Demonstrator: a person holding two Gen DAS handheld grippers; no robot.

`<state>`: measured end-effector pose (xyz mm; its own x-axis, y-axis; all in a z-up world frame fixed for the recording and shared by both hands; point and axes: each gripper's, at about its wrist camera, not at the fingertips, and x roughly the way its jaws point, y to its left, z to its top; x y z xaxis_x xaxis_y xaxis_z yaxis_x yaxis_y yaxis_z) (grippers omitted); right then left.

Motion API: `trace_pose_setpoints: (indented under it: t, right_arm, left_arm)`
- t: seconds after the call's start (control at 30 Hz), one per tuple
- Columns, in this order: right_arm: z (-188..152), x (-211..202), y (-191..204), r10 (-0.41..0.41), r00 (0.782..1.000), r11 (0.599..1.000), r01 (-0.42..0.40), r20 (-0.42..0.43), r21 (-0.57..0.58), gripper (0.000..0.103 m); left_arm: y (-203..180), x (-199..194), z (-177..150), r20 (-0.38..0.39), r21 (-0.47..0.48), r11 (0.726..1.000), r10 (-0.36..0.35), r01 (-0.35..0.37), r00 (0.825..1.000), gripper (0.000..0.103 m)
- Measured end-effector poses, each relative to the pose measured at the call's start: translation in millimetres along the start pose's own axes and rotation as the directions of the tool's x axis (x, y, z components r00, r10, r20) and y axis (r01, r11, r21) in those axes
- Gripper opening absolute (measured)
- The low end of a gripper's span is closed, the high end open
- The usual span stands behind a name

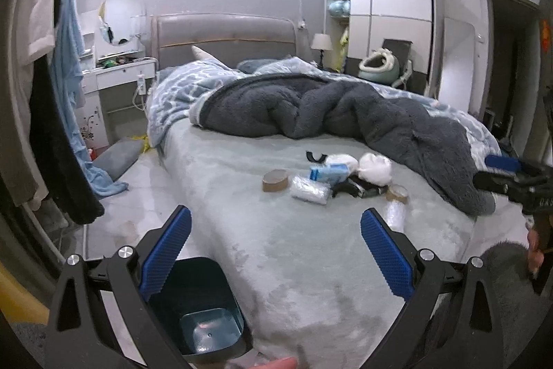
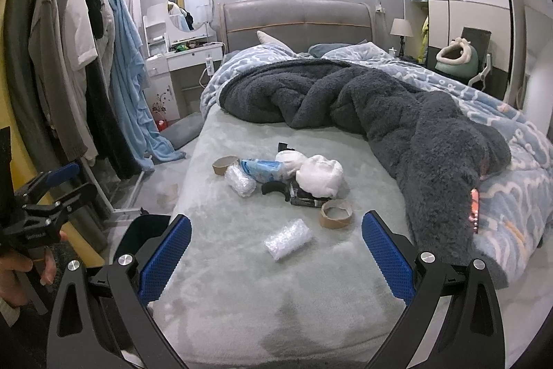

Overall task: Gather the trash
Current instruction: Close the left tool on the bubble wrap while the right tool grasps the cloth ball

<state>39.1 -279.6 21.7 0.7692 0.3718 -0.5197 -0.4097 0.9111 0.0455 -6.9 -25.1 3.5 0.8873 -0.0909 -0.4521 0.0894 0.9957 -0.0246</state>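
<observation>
Trash lies in a loose heap on the pale green bed sheet: a cardboard tape core, a bubble-wrap wad, a blue-and-white packet, white crumpled wads, black scraps and a second tape roll. Nearest me is a small bubble-wrap roll, just beyond my open right gripper. My left gripper is open and empty above the bed's foot corner, over a dark teal bin on the floor. The same heap lies ahead of it.
A dark grey fleece blanket and a blue quilt cover the bed's right side. A clothes rack stands left of the bed, with a grey cushion on the floor. Dressing table and wardrobe stand at the back.
</observation>
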Motion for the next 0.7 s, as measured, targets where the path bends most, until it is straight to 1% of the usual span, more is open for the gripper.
trace_pose_setpoints:
  t: [0.07,0.13,0.2,0.27,0.4,0.47,0.5,0.6,0.7]
  right_arm:
    - [2,0,3,-0.010,1.000,1.000,0.010,0.001,-0.027,0.100]
    - [4,1,3,-0.008,1.000,0.999,0.008,-0.002,-0.036,0.100]
    - [6,4,-1,0.010,1.000,1.000,-0.010,0.004,-0.029,0.100]
    - [7,11,-5,0.027,1.000,0.999,-0.027,-0.004,-0.018,0.100]
    - [11,26,-14,0.069,0.998,0.998,-0.069,-0.012,0.011,0.100]
    - [14,35,-15,0.081,0.997,0.997,-0.081,-0.013,0.006,0.100]
    - [15,40,-15,0.079,0.997,0.997,-0.079,-0.020,-0.006,0.100]
    - [16,57,-19,0.070,0.997,0.997,-0.072,-0.044,-0.033,0.100]
    - [16,72,-29,0.074,0.995,0.997,-0.076,-0.063,-0.025,0.100]
  left_arm:
    - [-1,7,-1,-0.029,-0.002,0.999,-0.037,0.037,0.999,0.100]
    - [-2,9,-3,-0.034,0.005,0.998,-0.055,0.056,0.998,0.100]
    - [-3,12,-5,-0.046,0.014,0.998,-0.063,0.063,0.997,0.099]
    - [-2,17,-7,-0.066,0.003,0.996,-0.087,0.087,0.994,0.099]
    - [-5,27,-7,-0.085,0.015,0.997,-0.075,0.077,0.994,0.099]
    - [-6,34,-5,-0.100,0.007,0.995,-0.095,0.096,0.990,0.099]
    - [-7,38,-4,-0.104,0.010,0.994,-0.103,0.105,0.989,0.099]
    - [-14,46,-3,-0.107,0.047,0.994,-0.090,0.095,0.990,0.099]
    - [-16,56,-1,-0.124,0.026,0.991,-0.129,0.133,0.984,0.099]
